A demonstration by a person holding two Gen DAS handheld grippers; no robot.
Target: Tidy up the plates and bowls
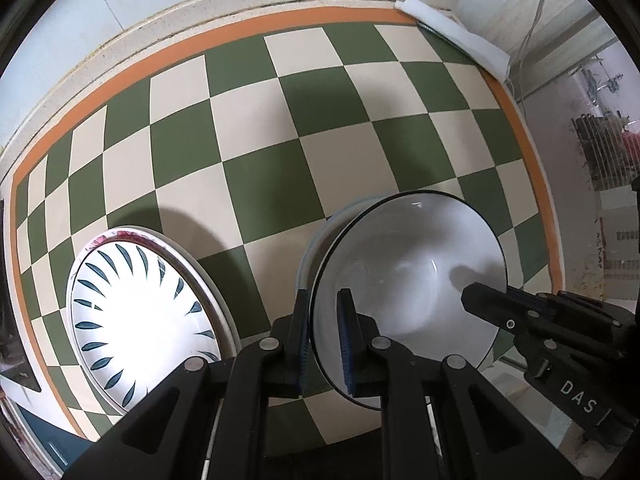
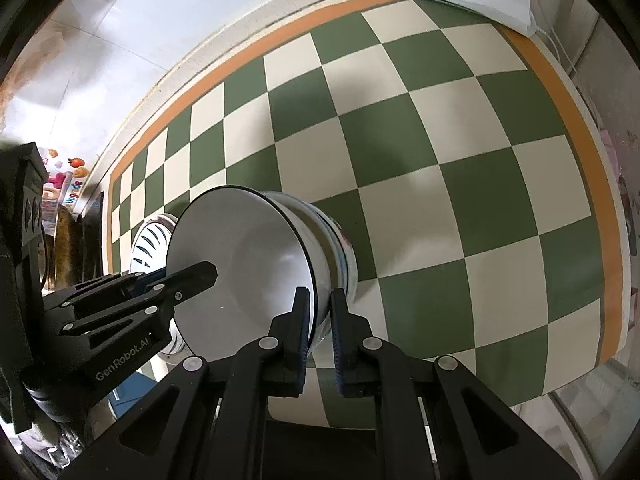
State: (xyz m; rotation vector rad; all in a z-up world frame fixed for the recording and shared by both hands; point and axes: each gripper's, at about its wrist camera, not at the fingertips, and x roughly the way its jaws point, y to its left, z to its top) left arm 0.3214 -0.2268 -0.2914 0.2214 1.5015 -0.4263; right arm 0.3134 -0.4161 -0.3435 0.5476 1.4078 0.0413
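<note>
A white bowl with a thin dark rim (image 1: pixel 404 280) sits on top of a stack of bowls (image 2: pixel 340 248) on the checkered table. My left gripper (image 1: pixel 324 336) is shut on the bowl's left rim. My right gripper (image 2: pixel 320 320) is shut on its right rim (image 2: pixel 316 280). Each gripper shows in the other's view: the right one at the bowl's right side (image 1: pixel 520 316), the left one at its left side (image 2: pixel 160 284). A white plate with dark blue leaf marks (image 1: pixel 140 320) lies on a stack of plates to the left; it also shows behind the bowl (image 2: pixel 148 244).
The green and cream checkered cloth with an orange border (image 1: pixel 280 120) covers the table. A folded white cloth (image 1: pixel 456 36) lies at the far right corner. A wall runs behind the table. The table's right edge (image 2: pixel 612 240) drops off. Clutter stands at the far left (image 2: pixel 64 184).
</note>
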